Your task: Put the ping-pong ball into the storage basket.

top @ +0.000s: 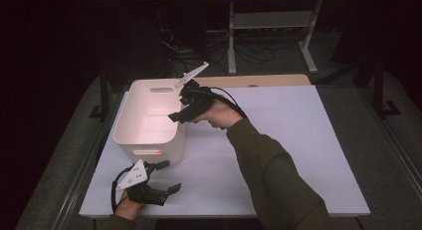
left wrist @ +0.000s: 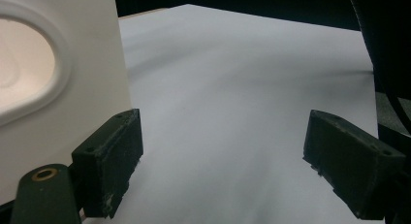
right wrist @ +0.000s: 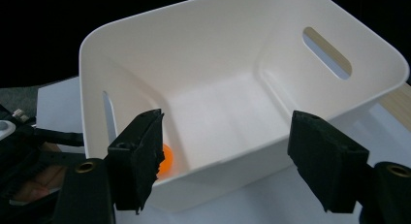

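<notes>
Black jaws of the right gripper (top: 175, 117) stood apart with nothing between them, hanging just over the near right rim of the white bin (top: 130, 143). No earlier picture backs any word on their motion, so only the gap is told. Inside the bin, in the corner nearest the left gripper (top: 171, 176), lay a small orange ball (right wrist: 167, 159), half hidden behind one jaw in the right gripper view and glowing faintly through the bin's wall in the high view.

By its look the ball was light, hard and smooth, so it would likely roll or squirt away under an off-centre pinch. Taking it squarely across its middle, from above, seemed the safest hold. Tucked against the bin's wall, it left little room for a jaw on that side.

The bin itself looked like thin, stiff plastic with slotted handles, light enough to slide if nudged.

Left of the bin's front wall, the left gripper rested low over the tabletop (top: 298, 150), jaws wide and empty, just beside the bin's handle cut-out. Beyond the bin, the white tabletop lay bare.
</notes>
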`<state>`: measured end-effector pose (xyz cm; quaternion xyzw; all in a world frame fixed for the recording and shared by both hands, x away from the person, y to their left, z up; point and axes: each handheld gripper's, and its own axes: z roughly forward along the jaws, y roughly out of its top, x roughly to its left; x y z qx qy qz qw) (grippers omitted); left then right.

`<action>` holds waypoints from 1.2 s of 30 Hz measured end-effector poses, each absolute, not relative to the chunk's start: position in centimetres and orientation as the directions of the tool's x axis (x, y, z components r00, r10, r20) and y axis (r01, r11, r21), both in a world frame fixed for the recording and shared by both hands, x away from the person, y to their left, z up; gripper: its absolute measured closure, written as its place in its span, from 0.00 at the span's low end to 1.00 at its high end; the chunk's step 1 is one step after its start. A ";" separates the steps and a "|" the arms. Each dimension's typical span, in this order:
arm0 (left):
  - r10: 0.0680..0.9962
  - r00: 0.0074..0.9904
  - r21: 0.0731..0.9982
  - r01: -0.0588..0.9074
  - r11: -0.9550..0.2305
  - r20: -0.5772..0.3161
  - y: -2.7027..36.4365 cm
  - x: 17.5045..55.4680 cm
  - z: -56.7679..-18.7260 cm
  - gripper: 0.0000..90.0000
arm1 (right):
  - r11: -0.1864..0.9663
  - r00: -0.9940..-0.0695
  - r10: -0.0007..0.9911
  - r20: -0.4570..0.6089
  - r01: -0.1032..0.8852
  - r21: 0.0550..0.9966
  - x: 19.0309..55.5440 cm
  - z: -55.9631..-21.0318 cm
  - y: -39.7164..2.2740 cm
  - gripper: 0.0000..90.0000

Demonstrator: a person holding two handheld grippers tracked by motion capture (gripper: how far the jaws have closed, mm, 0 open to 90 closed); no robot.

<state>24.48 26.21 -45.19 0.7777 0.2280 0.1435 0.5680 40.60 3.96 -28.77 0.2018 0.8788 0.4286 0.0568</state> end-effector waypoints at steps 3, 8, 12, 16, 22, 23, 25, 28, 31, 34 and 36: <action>0.518 0.854 0.948 0.195 -0.250 -0.040 26.2 24.5 -45.2 0.16 | 0.541 -0.905 0.417 0.081 0.318 0.779 40.5 -28.8 3.0 0.30; 0.518 0.854 0.949 0.196 -0.248 -0.041 26.2 24.5 -45.2 0.16 | 0.537 -0.900 0.429 0.078 0.324 0.779 40.3 -29.2 1.5 0.29; 0.518 0.854 0.949 0.196 -0.248 -0.040 26.2 24.5 -45.2 0.16 | 0.531 -0.894 0.441 0.081 0.333 0.779 40.1 -29.7 0.6 0.27; 0.518 0.854 0.949 0.195 -0.249 -0.040 26.2 24.5 -45.2 0.16 | 0.526 -0.890 0.450 0.079 0.335 0.782 40.0 -30.3 -0.2 0.24; 0.517 0.855 0.949 0.197 -0.248 -0.042 26.2 24.5 -45.2 0.16 | 0.509 -0.878 0.473 0.079 0.345 0.788 39.6 -31.1 -1.4 0.18; 0.518 0.855 0.948 0.197 -0.248 -0.043 26.2 24.5 -45.2 0.16 | 0.510 -0.876 0.477 0.075 0.345 0.788 39.6 -31.3 -1.6 0.17; 0.518 0.854 0.948 0.198 -0.248 -0.043 26.2 24.5 -45.2 0.16 | 0.507 -0.870 0.488 0.074 0.351 0.787 39.4 -31.6 -1.9 0.15; 0.518 0.854 0.948 0.198 -0.248 -0.043 26.2 24.5 -45.2 0.16 | 0.498 -0.863 0.501 0.067 0.351 0.793 39.2 -32.0 -2.5 0.14; 0.518 0.854 0.948 0.198 -0.250 -0.042 26.2 24.5 -45.2 0.16 | 0.490 -0.854 0.516 0.063 0.354 0.797 39.0 -32.4 -3.1 0.13; 0.518 0.855 0.948 0.198 -0.250 -0.042 26.2 24.5 -45.2 0.16 | 0.483 -0.850 0.524 0.057 0.352 0.802 38.6 -32.8 -3.5 0.10; 0.519 0.854 0.949 0.200 -0.245 -0.045 26.2 24.5 -45.2 0.16 | 0.478 -0.846 0.530 0.053 0.350 0.806 38.3 -33.1 -3.8 0.08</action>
